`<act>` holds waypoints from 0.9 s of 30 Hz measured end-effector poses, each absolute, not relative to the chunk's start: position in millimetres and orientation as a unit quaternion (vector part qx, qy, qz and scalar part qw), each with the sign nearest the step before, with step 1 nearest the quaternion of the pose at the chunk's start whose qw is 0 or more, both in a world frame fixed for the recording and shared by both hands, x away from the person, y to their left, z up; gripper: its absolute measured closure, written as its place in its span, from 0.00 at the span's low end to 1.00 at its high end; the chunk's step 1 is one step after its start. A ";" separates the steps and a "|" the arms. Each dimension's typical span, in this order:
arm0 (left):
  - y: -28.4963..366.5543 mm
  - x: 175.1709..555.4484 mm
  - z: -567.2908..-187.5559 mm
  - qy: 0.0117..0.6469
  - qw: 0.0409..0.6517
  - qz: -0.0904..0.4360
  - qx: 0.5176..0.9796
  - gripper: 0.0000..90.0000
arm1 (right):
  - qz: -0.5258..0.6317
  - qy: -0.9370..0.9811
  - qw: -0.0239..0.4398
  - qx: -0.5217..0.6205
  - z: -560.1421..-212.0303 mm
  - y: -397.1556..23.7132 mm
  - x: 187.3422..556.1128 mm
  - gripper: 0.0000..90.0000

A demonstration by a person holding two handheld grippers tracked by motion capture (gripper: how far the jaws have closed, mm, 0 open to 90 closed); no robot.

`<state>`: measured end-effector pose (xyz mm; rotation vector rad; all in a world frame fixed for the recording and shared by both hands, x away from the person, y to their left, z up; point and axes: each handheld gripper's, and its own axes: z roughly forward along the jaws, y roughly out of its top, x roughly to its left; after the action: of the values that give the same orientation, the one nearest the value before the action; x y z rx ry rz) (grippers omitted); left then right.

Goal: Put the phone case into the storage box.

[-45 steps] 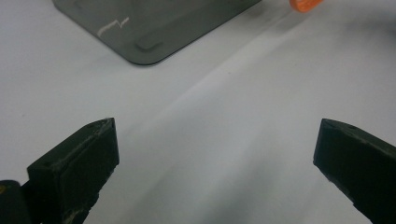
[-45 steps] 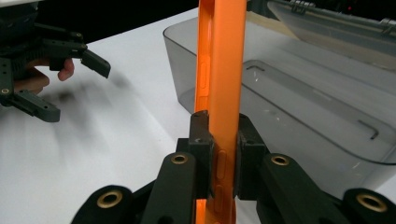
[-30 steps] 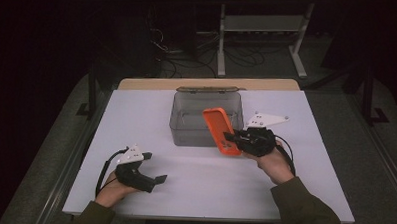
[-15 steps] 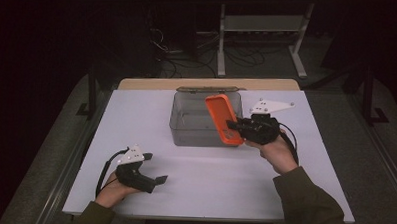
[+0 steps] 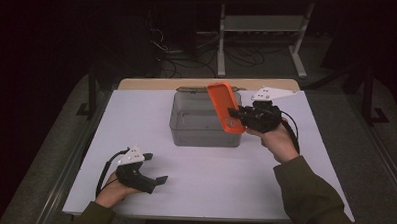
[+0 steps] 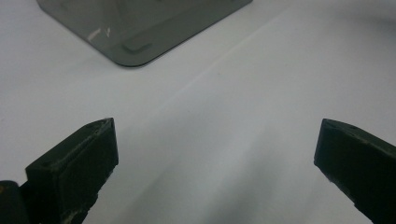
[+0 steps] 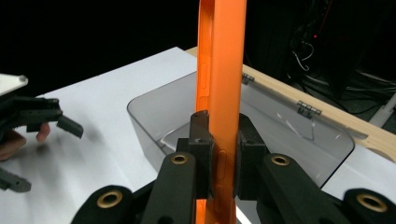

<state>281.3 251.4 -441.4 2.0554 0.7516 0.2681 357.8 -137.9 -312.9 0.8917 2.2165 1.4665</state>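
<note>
High view, table (image 5: 136,115): white top, bare around the middle; a wooden strip runs along its far edge.
Bin (image 5: 196,123): clear grey box, open at the top, standing mid-table toward the far side; seems empty, as far as its tinted walls let me tell.
Phone case (image 5: 225,105): orange, held in the air over the bin's right rim, long axis tilted up and away from the person.
Right gripper (image 5: 235,113): jaws pressed on the case's lower end from both flat sides; in the right gripper view the case (image 7: 219,93) rises straight up between them, with the bin's opening (image 7: 261,116) directly behind and below.
Key relation: the bin lies just left of and beneath the held case, so the right hand is far nearer; nothing stands between.
Left gripper (image 5: 156,180): resting on the near-left table, jaws spread and holding nothing, well apart from the bin.
</note>
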 end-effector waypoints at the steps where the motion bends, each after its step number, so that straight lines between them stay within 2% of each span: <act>1: 251.4 281.3 -441.4 0.303 0.451 0.109 0.832 0.00 | 0.515 0.780 0.170 0.313 -311.7 -137.8 359.2 0.88; 27: 252.0 281.6 -442.1 0.302 0.450 0.105 0.834 0.00 | 0.497 0.781 0.183 0.332 -296.9 -131.0 388.8 0.88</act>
<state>281.6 252.0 -442.1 2.0616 0.7469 0.2589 388.8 -131.0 -296.9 0.9368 2.2022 1.4012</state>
